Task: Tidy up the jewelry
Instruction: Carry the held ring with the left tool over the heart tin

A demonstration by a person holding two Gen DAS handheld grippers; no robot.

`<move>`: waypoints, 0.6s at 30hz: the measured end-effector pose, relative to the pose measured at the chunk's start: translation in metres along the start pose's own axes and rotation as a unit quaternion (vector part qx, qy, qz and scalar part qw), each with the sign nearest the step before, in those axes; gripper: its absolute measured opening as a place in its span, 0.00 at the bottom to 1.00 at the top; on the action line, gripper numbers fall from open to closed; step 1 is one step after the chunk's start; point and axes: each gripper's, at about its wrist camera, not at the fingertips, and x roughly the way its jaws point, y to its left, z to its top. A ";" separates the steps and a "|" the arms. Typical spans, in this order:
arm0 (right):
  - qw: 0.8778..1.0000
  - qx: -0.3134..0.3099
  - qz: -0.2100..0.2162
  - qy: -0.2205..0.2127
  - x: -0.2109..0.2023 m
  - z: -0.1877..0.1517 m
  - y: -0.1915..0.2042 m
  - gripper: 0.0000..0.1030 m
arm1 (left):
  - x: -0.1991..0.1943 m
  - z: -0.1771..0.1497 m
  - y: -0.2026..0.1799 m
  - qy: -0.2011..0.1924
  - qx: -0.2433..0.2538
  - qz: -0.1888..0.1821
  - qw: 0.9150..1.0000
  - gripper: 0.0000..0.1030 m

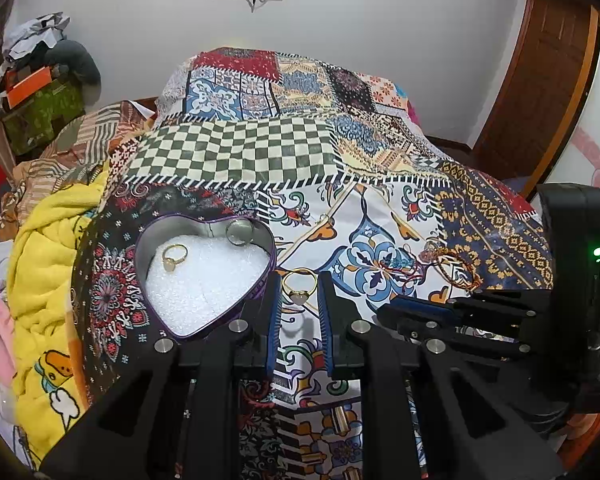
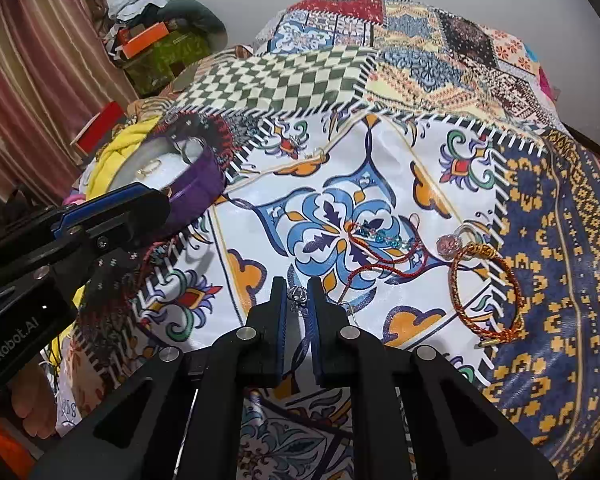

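Observation:
A heart-shaped purple tin (image 1: 156, 236) with white foam holds a gold ring (image 1: 175, 257) and a silver ring (image 1: 239, 231). My left gripper (image 1: 299, 289) is open, its fingers on either side of a gold ring with a pale heart stone (image 1: 299, 286) that lies on the patchwork cloth. My right gripper (image 2: 298, 294) has its jaws a little apart around a small silver piece (image 2: 298, 293); whether it grips it is unclear. A braided gold-red bracelet (image 2: 486, 290), a red cord bracelet with blue beads (image 2: 384, 244) and a pink-stone ring (image 2: 450, 243) lie to its right.
The patchwork cloth (image 1: 260, 152) covers a bed. A yellow blanket (image 1: 44, 248) bunches up left of the tin. Cluttered boxes (image 1: 40, 96) stand far left, a wooden door (image 1: 540, 80) at the right. The tin also shows in the right wrist view (image 2: 196, 184).

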 end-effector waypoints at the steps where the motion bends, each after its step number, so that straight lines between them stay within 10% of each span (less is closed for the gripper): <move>1: 1.000 0.000 0.000 -0.004 -0.002 0.002 0.001 0.09 | -0.003 0.001 0.000 -0.003 0.000 0.000 1.000 0.16; 18: 0.991 -0.013 -0.001 -0.137 -0.092 0.045 0.032 0.09 | -0.066 0.017 0.013 -0.078 -0.014 0.011 0.997 0.16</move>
